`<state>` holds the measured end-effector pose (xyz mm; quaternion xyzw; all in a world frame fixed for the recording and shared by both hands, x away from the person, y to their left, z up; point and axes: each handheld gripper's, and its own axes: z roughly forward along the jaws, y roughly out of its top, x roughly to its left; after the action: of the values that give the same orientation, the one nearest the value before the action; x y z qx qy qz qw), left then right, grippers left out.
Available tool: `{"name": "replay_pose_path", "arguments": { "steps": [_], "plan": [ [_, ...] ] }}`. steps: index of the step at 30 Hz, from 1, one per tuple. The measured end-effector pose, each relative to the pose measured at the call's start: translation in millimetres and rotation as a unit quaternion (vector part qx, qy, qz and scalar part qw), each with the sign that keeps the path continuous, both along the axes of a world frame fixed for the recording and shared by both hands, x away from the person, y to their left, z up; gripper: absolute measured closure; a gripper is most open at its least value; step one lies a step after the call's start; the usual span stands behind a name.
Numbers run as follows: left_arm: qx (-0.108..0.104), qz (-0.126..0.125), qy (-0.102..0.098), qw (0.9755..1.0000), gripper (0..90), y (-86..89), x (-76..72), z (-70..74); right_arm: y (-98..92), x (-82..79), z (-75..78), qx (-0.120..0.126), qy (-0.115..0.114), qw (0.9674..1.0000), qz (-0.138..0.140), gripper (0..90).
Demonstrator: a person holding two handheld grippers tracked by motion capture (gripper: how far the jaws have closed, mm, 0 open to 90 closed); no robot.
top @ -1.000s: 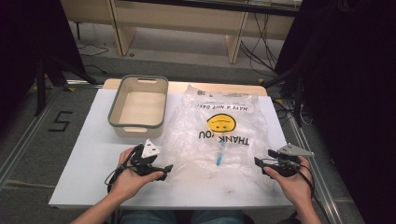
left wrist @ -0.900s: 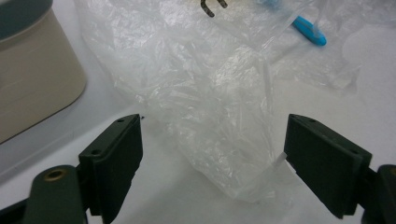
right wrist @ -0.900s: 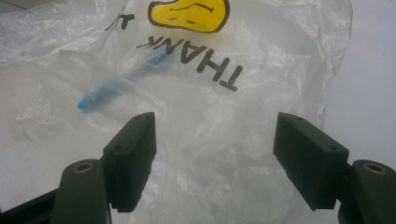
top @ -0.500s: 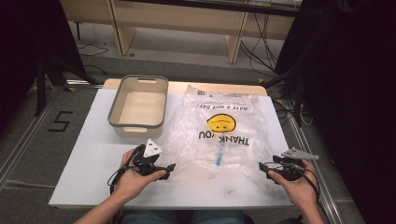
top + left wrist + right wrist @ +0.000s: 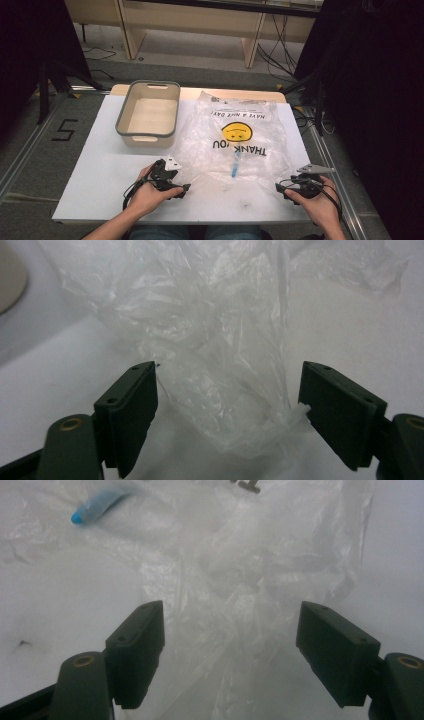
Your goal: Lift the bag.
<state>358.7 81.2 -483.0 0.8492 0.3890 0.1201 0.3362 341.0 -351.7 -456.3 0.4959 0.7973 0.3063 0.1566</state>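
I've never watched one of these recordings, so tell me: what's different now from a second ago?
Little. The right claw slid a bit toward the person and now sits at the near right corner of the plastic bag. The left claw hardly moved; its jaws have just been closing slightly, bag handle between them, not yet pinched. The bag, the blue thing inside it and the grey-rimmed tub stayed put.

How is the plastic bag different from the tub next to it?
The plastic bag is clear, thin and crumpled, lying flat on the table; the tub is beige with a grey rim, stiff and box-shaped. The plastic bag has a yellow smiley face and black letters printed on it; the tub is plain. A small blue thing shows through the plastic bag, while the tub holds nothing. Both sit side by side on the white table.
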Motion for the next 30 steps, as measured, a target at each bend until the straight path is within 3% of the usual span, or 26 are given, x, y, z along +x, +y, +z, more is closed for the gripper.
{"name": "replay_pose_path", "arguments": {
  "steps": [5, 8, 11, 19, 24, 27, 30],
  "plan": [
    [0.011, 0.002, 0.018, 0.9998, 29.4, 0.6, -0.3, -2.7, 3.1, -6.8, -0.9, -0.022, 0.017, 0.9996, -0.003, 27.1],
    [0.021, 0.002, 0.015, 0.9997, 32.9, -0.1, -1.6, -3.0, 3.8, -11.0, -0.3, -0.028, 0.023, 0.9993, -0.004, 26.5],
    [0.028, 0.004, 0.011, 0.9995, 35.5, -0.9, -2.5, -2.7, 5.1, -13.7, -5.2, -0.028, 0.042, 0.9987, 0.005, 26.6],
    [0.037, 0.001, 0.016, 0.9992, 45.5, -4.2, -6.1, -0.4, 11.9, -15.9, -11.8, -0.034, 0.068, 0.9963, 0.038, 23.0],
    [0.036, 0.0, 0.023, 0.9991, 47.0, -3.5, -5.8, 0.3, 15.1, -17.3, -13.5, -0.05, 0.065, 0.9954, 0.049, 22.2],
    [0.039, 0.003, 0.026, 0.9989, 49.9, -4.7, -7.0, 1.3, 16.6, -17.5, -13.0, -0.075, 0.059, 0.9939, 0.056, 28.7],
    [0.045, 0.005, 0.028, 0.9986, 54.9, -6.8, -8.9, 2.5, 16.9, -17.4, -12.2, -0.083, 0.058, 0.9936, 0.052, 33.1]
  ]
}}
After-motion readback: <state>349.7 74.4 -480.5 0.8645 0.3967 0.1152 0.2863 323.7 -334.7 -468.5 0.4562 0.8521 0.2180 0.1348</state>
